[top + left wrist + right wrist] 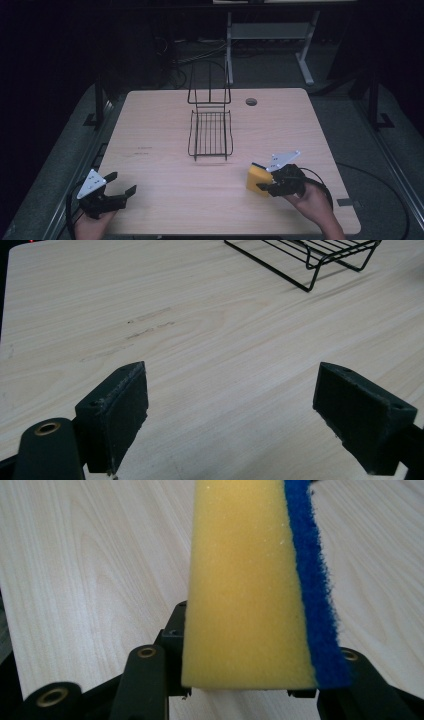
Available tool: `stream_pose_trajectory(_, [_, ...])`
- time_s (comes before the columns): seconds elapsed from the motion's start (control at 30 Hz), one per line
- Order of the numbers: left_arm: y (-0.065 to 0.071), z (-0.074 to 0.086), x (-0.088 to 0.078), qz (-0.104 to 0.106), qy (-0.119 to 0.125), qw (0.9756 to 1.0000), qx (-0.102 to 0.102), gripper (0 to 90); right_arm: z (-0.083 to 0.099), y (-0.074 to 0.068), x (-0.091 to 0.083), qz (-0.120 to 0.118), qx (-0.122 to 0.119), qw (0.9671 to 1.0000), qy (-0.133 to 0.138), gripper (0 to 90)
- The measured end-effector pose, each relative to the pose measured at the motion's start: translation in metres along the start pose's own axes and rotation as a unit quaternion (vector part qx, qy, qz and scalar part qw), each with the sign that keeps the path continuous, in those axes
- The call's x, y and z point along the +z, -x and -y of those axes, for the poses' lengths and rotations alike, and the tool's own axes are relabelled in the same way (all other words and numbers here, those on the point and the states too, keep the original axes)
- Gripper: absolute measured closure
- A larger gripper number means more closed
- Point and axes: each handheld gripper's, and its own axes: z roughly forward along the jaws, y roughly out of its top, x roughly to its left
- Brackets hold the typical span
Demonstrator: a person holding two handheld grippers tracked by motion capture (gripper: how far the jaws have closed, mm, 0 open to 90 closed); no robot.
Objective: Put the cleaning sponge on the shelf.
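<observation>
Right gripper (pixel 265 186): its jaws are squeezed onto the sponge (pixel 258 179), so it is held tight and will not drop.
Sponge: it sits between those jaws, yellow foam with a blue scrubby side (pixel 312 580), just above the table (pixel 160 200).
Left gripper (pixel 121 185): jaws wide apart, holding nothing, waiting over bare wood.
Wire rack (pixel 210 132): farther ahead of both grippers, in the middle of the table, maybe the sponge's home.
Writing: some small dark marks on the wood (pixel 144 150), too tiny to read.

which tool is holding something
The right tool: its jaws are shut on the yellow-and-blue sponge. The left tool stands open over bare table.
</observation>
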Motion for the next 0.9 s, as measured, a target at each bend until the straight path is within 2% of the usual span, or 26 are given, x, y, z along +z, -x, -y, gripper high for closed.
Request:
stream_pose_trajectory(0.33, [0.002,0.0,0.001,0.002,0.0,1.0,-0.001,13.8,-0.009,0.002,-0.004,-0.005,-0.013,0.9999,0.003,55.8])
stream_pose_trajectory(0.9, [0.002,0.0,0.001,0.003,-0.003,1.0,0.003,13.8,-0.037,0.01,-0.008,-0.021,-0.028,0.9993,0.016,55.7])
